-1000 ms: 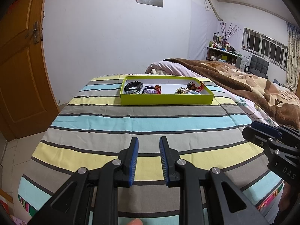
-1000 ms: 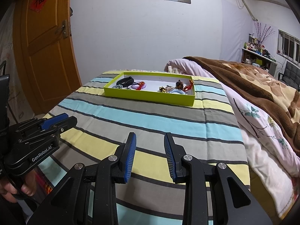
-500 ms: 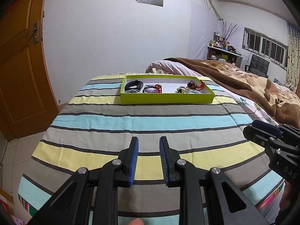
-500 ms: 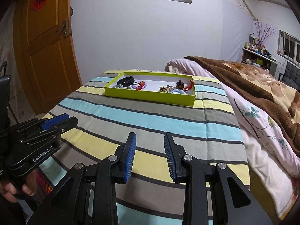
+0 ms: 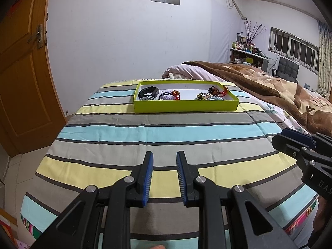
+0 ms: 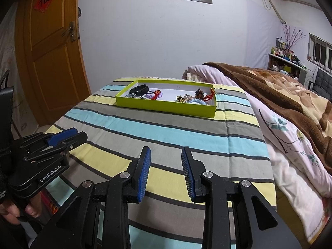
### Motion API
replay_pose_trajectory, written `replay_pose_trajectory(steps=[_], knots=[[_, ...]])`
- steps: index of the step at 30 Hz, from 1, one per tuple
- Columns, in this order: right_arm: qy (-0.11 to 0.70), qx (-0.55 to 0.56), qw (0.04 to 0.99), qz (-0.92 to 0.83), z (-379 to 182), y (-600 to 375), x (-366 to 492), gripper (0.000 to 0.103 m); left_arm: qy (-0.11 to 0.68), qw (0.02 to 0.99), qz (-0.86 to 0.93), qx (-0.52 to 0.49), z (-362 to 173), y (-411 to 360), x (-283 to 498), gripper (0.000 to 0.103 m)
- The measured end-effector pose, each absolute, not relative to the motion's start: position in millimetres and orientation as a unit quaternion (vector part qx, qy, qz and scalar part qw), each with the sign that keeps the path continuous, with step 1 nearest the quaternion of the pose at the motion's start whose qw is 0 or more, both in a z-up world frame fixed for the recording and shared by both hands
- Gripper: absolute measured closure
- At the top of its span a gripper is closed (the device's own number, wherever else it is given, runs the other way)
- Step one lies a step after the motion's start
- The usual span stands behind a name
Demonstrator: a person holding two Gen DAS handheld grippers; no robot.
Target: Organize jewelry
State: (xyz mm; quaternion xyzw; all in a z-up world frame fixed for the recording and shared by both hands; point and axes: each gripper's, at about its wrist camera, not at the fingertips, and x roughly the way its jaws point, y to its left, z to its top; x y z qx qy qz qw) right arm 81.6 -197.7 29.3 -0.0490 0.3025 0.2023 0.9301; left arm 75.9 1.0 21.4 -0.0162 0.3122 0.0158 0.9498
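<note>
A lime green shallow tray (image 5: 186,106) (image 6: 166,106) sits at the far end of the striped bedcover. It holds a black band (image 5: 148,91) (image 6: 139,89), a lilac coil tie with red thread (image 5: 170,95) (image 6: 154,95), a gold and pale blue cluster (image 5: 204,97) (image 6: 189,99) and a red cord piece (image 5: 223,92) (image 6: 209,96). My left gripper (image 5: 164,155) is open and empty, low over the near stripes. My right gripper (image 6: 166,151) is open and empty, beside it and far from the tray.
The striped cover (image 5: 157,130) spreads between grippers and tray. A brown blanket and floral quilt (image 6: 280,103) lie heaped to the right. A wooden door (image 6: 47,51) stands at left. The bed edge drops to the floor at left.
</note>
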Motion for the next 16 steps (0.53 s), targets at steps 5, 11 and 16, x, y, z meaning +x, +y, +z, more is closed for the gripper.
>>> replay_pose_trajectory(steps=[5,11,16], knots=[[0.302,-0.049,0.930,0.202,29.3,-197.5,82.0,0.071,0.313,0.950,0.019,-0.016,20.2,1.0,76.1,0.079],[0.303,-0.049,0.930,0.202,29.2,-197.3,81.8,0.071,0.315,0.949,0.015,-0.016,18.3,0.5,76.9,0.079],[0.302,-0.050,0.930,0.202,29.4,-197.1,82.0,0.071,0.315,0.949,0.012,-0.016,18.4,0.8,77.1,0.079]])
